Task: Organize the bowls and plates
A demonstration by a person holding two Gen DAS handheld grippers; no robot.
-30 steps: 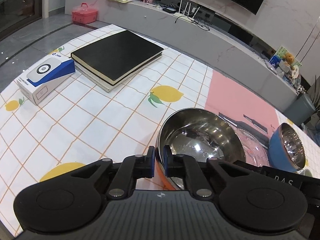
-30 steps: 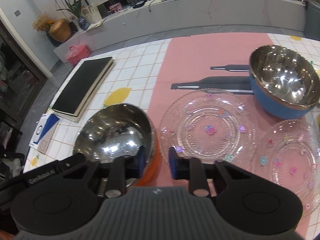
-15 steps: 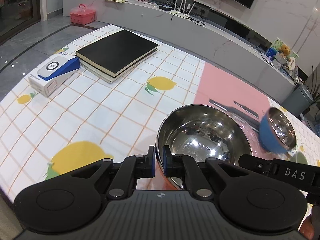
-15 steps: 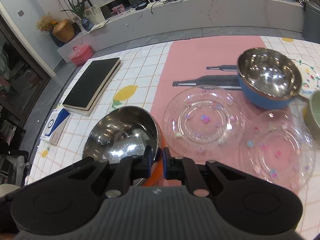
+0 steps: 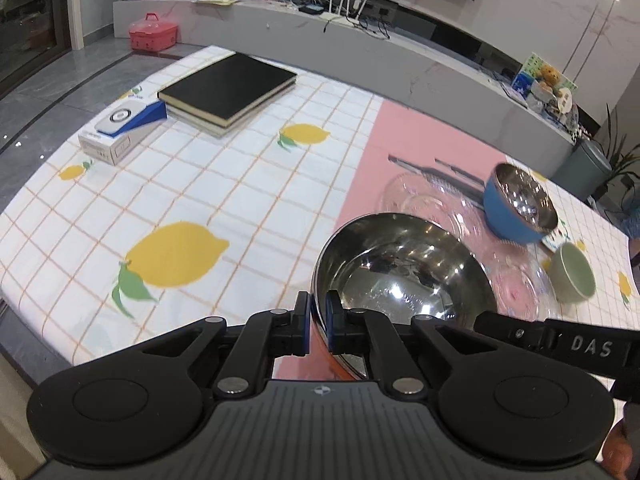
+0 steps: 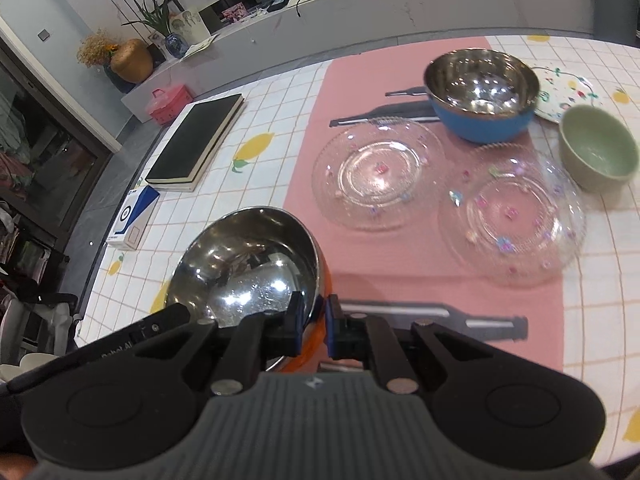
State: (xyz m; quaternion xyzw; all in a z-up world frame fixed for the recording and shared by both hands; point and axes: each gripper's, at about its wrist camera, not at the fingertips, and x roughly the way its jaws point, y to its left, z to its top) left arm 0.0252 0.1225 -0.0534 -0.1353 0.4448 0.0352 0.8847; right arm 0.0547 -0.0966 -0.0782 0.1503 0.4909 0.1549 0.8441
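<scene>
An orange bowl with a steel inside (image 5: pixel 400 276) (image 6: pixel 248 264) is held above the table by both grippers. My left gripper (image 5: pixel 318 322) is shut on its left rim. My right gripper (image 6: pixel 312 324) is shut on its right rim. A blue steel-lined bowl (image 6: pixel 480 92) (image 5: pixel 518 210) stands at the back of the pink mat. Two clear glass plates (image 6: pixel 378 174) (image 6: pixel 510 214) lie side by side on the mat. A green bowl (image 6: pixel 598 152) (image 5: pixel 572 276) stands at the right, and a white patterned plate (image 6: pixel 568 94) lies behind it.
A black book (image 5: pixel 230 90) and a blue-and-white box (image 5: pixel 122 130) lie at the table's far left on the lemon-print cloth (image 5: pixel 168 208). Dark strips (image 6: pixel 384 116) are printed on the pink mat. A grey ledge (image 5: pixel 360 40) runs behind the table.
Both grippers have risen and pulled back with the orange bowl, so more of the table shows. The right gripper closed on the rim over the last second.
</scene>
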